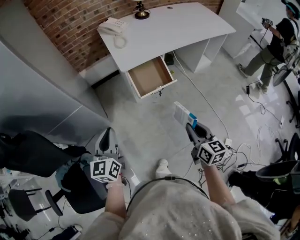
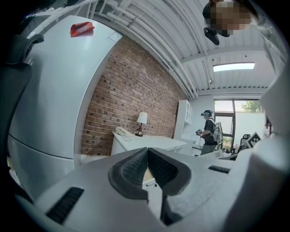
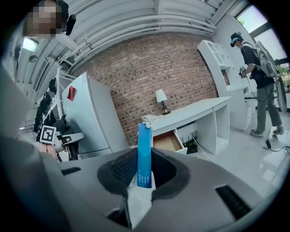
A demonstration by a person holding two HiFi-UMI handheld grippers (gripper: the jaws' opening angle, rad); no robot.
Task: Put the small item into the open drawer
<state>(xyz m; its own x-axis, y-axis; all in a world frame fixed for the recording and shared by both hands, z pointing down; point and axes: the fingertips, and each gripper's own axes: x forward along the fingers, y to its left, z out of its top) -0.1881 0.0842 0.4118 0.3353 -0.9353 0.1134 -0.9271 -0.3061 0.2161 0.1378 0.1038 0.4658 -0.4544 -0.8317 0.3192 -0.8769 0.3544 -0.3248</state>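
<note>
**A:** Status on the jaws?

**B:** My right gripper point(image 3: 145, 159) is clamped on the small box point(image 3: 144, 154). It's flat, with a blue edge and white faces. It stands upright between the pads and sticks out well above them. My left gripper point(image 2: 147, 152) is closed tip to tip with nothing in it.

**A:** Where's the box relative to the desk?

**B:** It's out in front of the desk point(image 1: 164, 28), in the air over the floor. It's well apart from the desk and not touching it. In the head view it sits on the front side of the drawer point(image 1: 151, 76), a bit toward the desk's open leg space.

**A:** And the drawer?

**B:** It's pulled out from under the desk's phone end, and the brown inside is showing. My right jaws point roughly at that end of the desk.

**A:** Left gripper's position?

**B:** It's farther back from the desk than the right one and level with my body. It's off to the side beyond the desk's drawer end, where the white fridge point(image 2: 54, 90) stands.

**A:** What else is around the desk?

**B:** There's a phone point(image 1: 112, 26) on top above the drawer and a lamp point(image 1: 140, 11) at the back edge, against the brick wall point(image 1: 70, 23). Cables point(image 1: 234, 150) run across the floor in front. Another person point(image 1: 274, 47) stands past the far end of the desk, well clear of it.
</note>
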